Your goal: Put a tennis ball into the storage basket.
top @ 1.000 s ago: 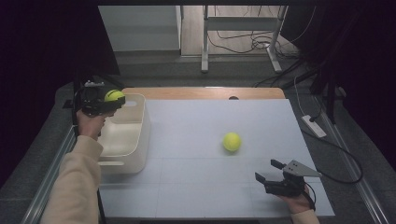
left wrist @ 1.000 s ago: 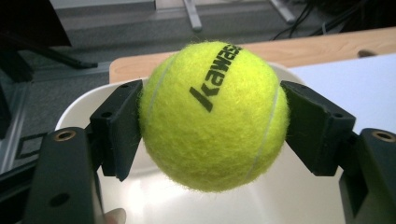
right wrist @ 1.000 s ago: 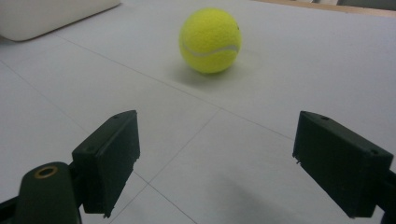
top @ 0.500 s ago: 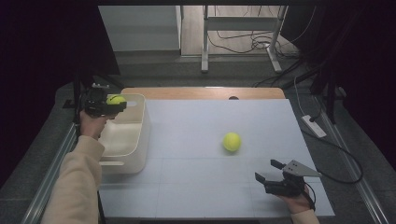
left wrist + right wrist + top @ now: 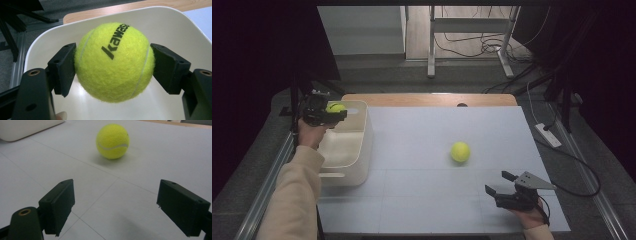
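Left claw (image 5: pixel 113 62) is clamping the fuzzy yellow tennis ball (image 5: pixel 114 62) above the white plastic bin (image 5: pixel 175 27); it should be lowering before releasing, avoiding bounce-out.

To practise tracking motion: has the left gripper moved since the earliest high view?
Yes. The left gripper, shut on a tennis ball, has drifted slightly down the picture, over the white bin.

Yellow tennis ball (image 5: pixel 113 62) above white tub (image 5: pixel 175 22)

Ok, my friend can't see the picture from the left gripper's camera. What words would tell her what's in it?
A yellow tennis ball with black lettering is squeezed between the left gripper's two black jaws, held over the inside of a white bin. Beyond the bin's rim show a strip of wooden table edge and grey floor.
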A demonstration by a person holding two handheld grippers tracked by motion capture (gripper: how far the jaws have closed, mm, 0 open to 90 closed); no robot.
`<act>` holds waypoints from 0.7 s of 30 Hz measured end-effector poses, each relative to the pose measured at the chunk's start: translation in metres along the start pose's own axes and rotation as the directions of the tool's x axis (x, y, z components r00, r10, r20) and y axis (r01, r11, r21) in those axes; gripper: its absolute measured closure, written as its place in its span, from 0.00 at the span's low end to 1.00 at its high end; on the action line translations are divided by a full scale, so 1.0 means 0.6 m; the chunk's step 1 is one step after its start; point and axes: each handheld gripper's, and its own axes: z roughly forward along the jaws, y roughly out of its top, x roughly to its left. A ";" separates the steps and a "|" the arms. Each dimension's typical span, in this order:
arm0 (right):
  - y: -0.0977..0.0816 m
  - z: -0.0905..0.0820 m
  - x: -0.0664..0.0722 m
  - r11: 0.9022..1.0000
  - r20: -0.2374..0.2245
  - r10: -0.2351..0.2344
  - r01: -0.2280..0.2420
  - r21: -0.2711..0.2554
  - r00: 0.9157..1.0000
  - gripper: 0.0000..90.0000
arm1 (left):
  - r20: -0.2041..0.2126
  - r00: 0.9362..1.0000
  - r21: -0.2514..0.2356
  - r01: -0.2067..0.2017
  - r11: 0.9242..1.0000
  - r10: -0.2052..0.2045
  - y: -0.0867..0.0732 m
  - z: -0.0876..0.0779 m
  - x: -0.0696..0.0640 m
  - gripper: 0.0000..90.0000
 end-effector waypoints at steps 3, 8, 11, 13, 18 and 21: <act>0.000 0.000 0.000 1.000 -0.001 0.000 0.000 0.002 1.000 0.17 | 0.001 1.000 -0.001 -0.001 1.000 0.001 0.000 0.000 -0.001 0.29; 0.000 0.000 0.000 1.000 0.000 0.000 0.000 0.001 1.000 0.17 | 0.006 1.000 -0.007 0.016 1.000 -0.016 0.001 -0.002 0.000 0.26; 0.000 0.000 0.000 1.000 0.001 0.001 -0.001 0.000 1.000 0.17 | 0.029 0.998 -0.043 0.056 0.998 -0.055 0.003 -0.010 0.001 0.20; 0.000 -0.001 0.000 1.000 0.001 0.002 -0.002 -0.001 1.000 0.17 | 0.043 0.997 -0.056 0.068 0.996 -0.066 0.003 -0.016 0.001 0.16; 0.000 -0.001 0.000 1.000 0.001 0.002 -0.002 -0.001 1.000 0.17 | 0.105 0.991 -0.109 0.088 0.990 -0.077 0.000 -0.031 0.001 0.11; 0.001 -0.001 -0.001 1.000 0.002 0.000 0.000 0.001 1.000 0.17 | 0.146 0.987 -0.137 0.089 0.987 -0.068 -0.004 -0.041 -0.003 0.10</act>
